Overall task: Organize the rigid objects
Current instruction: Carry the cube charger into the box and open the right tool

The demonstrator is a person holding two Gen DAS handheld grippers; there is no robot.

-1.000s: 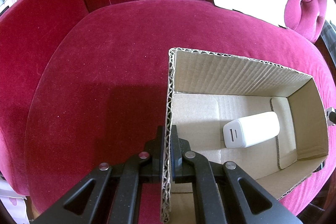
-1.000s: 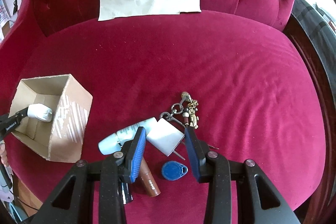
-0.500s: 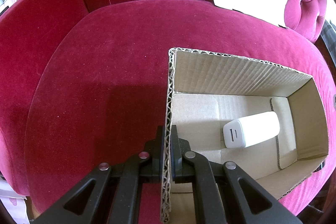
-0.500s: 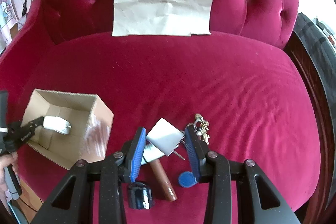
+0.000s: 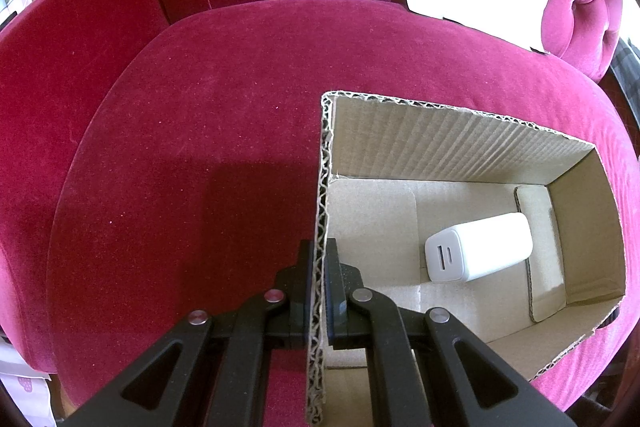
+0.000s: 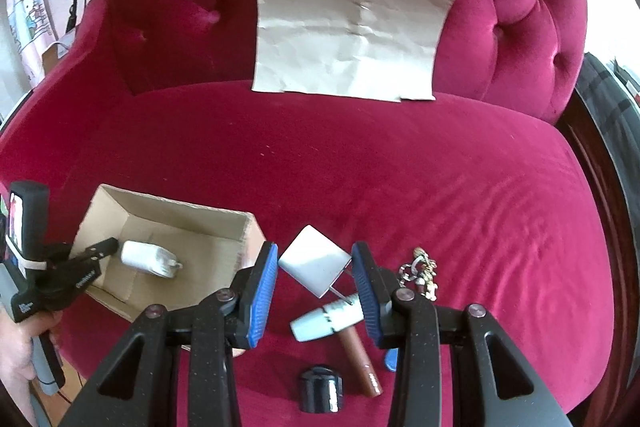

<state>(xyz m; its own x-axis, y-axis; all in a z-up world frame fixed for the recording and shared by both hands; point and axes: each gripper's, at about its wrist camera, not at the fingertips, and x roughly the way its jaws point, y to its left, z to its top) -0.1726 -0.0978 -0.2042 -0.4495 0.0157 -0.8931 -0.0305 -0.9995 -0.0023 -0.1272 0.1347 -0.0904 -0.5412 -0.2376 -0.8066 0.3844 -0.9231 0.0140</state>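
- only the right wrist view shows the loose things on the sofa seat (image 6: 400, 167): a pale tube (image 6: 326, 317), brown stick (image 6: 360, 355), black cap (image 6: 322, 389), blue tag (image 6: 391, 361) and keychain (image 6: 420, 273).
- only the left wrist view shows the usb slots on the white charger (image 5: 478, 253) lying in the cardboard box (image 5: 460, 143).
- left gripper (image 5: 318, 279) is clenched on the box's near wall.
- right gripper (image 6: 316, 267) grasps a white plug adapter (image 6: 314, 261) between its blue pads (image 6: 264, 287), above the seat, just right of the box.
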